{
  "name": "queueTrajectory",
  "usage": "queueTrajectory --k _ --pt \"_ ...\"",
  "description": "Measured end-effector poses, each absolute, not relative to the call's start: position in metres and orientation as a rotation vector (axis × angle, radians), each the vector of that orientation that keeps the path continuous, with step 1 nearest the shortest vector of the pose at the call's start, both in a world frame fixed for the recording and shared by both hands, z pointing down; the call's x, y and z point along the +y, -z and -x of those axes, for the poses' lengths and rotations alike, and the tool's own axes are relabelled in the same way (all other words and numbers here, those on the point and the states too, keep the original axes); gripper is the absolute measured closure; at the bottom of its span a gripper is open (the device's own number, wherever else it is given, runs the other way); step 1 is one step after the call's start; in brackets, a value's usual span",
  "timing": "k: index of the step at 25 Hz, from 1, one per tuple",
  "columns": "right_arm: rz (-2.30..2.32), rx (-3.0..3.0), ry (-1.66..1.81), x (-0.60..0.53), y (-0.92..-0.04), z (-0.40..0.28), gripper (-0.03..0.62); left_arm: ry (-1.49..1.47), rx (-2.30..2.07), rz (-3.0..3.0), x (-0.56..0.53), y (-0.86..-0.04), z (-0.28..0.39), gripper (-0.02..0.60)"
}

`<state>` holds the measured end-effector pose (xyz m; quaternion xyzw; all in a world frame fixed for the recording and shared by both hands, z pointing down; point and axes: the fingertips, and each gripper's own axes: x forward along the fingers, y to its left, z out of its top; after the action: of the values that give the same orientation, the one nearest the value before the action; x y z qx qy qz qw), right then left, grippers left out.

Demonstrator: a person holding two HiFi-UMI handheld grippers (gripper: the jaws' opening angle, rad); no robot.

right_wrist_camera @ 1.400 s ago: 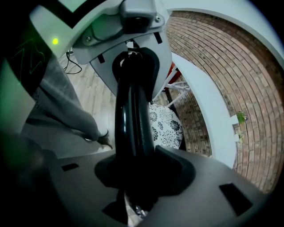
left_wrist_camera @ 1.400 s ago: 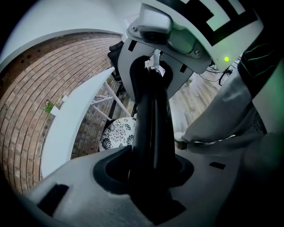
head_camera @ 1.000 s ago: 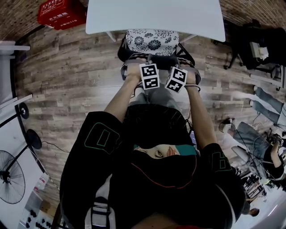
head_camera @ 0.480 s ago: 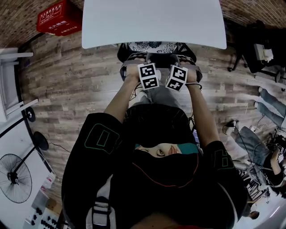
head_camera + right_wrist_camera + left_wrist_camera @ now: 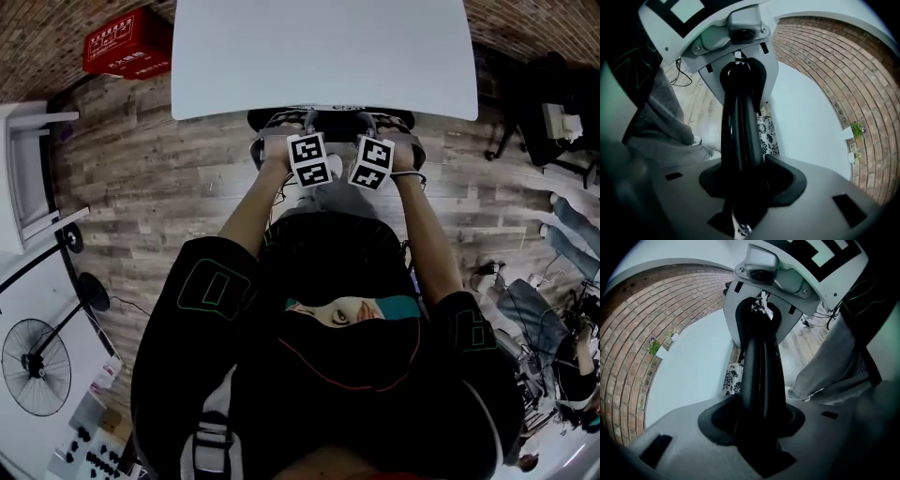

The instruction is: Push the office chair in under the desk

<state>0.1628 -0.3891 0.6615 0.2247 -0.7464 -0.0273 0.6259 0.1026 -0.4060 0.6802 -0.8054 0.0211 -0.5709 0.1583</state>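
Both arms reach straight toward the far side. The left hand (image 5: 278,155) and the right hand (image 5: 403,159) stand side by side, near each other, just before the near edge of the desk (image 5: 319,56). Each gripper points steeply down.

The left gripper (image 5: 302,127) is clenched on the black top rim of the backrest (image 5: 336,120). In the left gripper view the rim passes between its grey jaws, which lie against it on both sides. The right gripper (image 5: 373,127) grasps the same rim a little more to the right. Its jaws have just opened slightly wider, but the rim is between them and they touch it.

A red box (image 5: 127,42) stands on the floor (image 5: 159,169) at far left (its inside does not show).

The chair (image 5: 272,119) is almost entirely under the desk. Only the backrest and the armrests (image 5: 257,150) stick out at the near edge. The flowered cushion (image 5: 731,378) lies below the desktop. The long axis of the rim goes from left to right, parallel with the near edge of the desk, and the chair faces the far side.
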Motion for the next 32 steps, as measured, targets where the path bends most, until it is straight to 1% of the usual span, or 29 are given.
queueTrajectory --k 11,12,18,21,26,27,30,31,32 --pt "-0.484 -1.803 0.076 -0.405 -0.658 -0.156 0.422 1.68 0.083 2.27 -0.423 -0.683 -0.098 0.42" --pt "-0.481 -1.809 0.068 -0.404 -0.657 -0.156 0.413 1.681 0.088 2.275 -0.422 -0.683 -0.099 0.417" --pt "-0.496 -1.8 0.037 -0.401 -0.652 -0.157 0.402 1.695 0.121 2.249 -0.421 -0.679 -0.096 0.397" --pt "-0.506 -1.827 -0.004 -0.394 -0.645 -0.155 0.401 1.701 0.058 2.196 -0.418 -0.67 -0.094 0.387" --pt "-0.374 -1.879 -0.136 -0.383 -0.628 -0.154 0.391 1.698 -0.117 2.353 -0.397 -0.651 -0.093 0.388" --pt "-0.342 -1.897 -0.16 -0.38 -0.621 -0.152 0.394 1.682 -0.165 2.396 -0.393 -0.644 -0.094 0.391" --pt "-0.321 -2.022 -0.249 -0.386 -0.592 -0.146 0.431 1.624 -0.276 2.49 -0.392 -0.622 -0.101 0.387" --pt "-0.352 -2.076 -0.277 -0.394 -0.582 -0.145 0.448 1.62 -0.303 2.504 -0.393 -0.617 -0.102 0.376" --pt "-0.397 -2.125 -0.305 -0.403 -0.572 -0.147 0.494 1.62 -0.328 2.513 -0.393 -0.614 -0.103 0.373"
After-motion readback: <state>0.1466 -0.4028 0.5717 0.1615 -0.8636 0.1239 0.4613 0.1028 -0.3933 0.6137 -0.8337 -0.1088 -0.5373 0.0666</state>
